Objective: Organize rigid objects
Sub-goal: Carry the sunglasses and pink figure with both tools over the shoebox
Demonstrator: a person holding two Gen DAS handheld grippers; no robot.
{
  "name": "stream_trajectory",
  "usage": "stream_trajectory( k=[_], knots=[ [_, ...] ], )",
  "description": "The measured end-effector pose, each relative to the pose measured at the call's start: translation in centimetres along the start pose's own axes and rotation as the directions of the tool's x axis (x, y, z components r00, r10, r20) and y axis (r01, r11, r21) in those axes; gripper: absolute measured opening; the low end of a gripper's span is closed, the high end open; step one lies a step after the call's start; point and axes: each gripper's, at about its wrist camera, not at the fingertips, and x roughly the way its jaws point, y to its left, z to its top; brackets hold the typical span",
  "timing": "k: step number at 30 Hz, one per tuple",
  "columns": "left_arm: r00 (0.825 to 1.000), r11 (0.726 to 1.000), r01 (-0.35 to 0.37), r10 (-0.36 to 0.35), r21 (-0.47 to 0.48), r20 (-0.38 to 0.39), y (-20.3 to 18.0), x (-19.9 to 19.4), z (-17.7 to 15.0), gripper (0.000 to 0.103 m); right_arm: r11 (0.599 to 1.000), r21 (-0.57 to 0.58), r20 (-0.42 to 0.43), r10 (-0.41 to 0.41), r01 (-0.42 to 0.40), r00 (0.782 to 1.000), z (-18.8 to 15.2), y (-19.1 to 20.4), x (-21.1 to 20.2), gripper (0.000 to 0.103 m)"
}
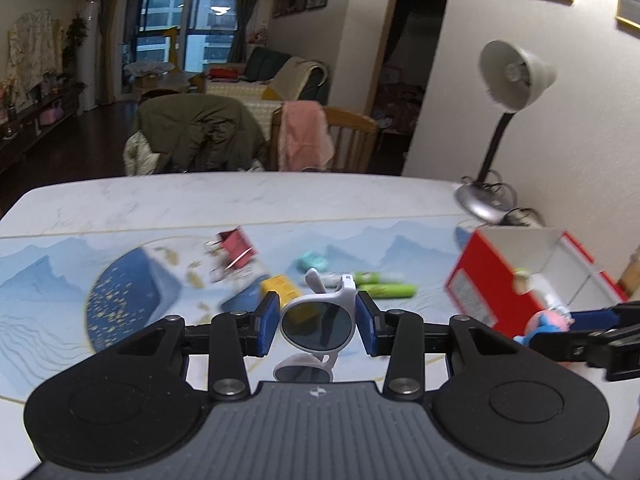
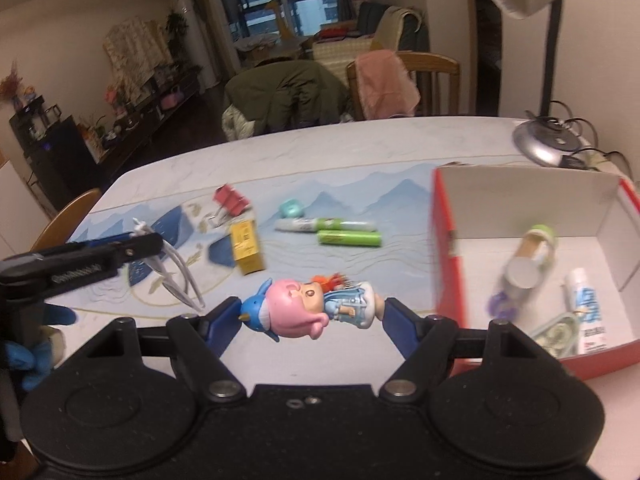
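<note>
White plastic sunglasses [image 1: 318,314] are clamped across one lens rim by the left gripper [image 1: 317,322], jaws narrow, pads on the rim edges; frame hangs above the tabletop [image 1: 240,196], second lens drooping below, one temple sticking up. Probably light, stiff, smooth and a bit slippery; the lenses scratch and the hinges are weak, so the rim grip looks safer than a temple. Right gripper [image 2: 313,314] has its jaws wide around a toy figure [image 2: 308,306] with pink hair and a blue hat, held lengthwise, head to feet. Hard plastic, light, rounded head could slip; end-to-end grip looks fair. Both tools tilt downward over the near edge of the tabletop. The right one sits just beside the red box [image 2: 444,240] at the right edge, which already holds a bottle [image 2: 528,264] and a tube [image 2: 590,308]. Green markers [image 2: 348,236], yellow box [image 2: 248,246], red binder clip [image 2: 231,199] lie mid-table. Blue-gloved hand [image 2: 28,360] shows at left.
</note>
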Motion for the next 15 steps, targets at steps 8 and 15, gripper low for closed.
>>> stream_trajectory(
  k=[8,15],
  knots=[
    [0.997,0.996,0.078,-0.079,0.044,0.025,-6.3,-0.1,2.1,0.040,0.999,0.031,0.035,-0.032,0.031,0.999,-0.2,-5.0,-1.5,0.076],
    [0.989,0.986,0.139,-0.142,0.089,0.031,-11.9,1.0,3.8,0.040,0.995,0.058,0.050,-0.079,0.076,0.996,-0.3,-10.5,-2.6,0.076]
  ],
)
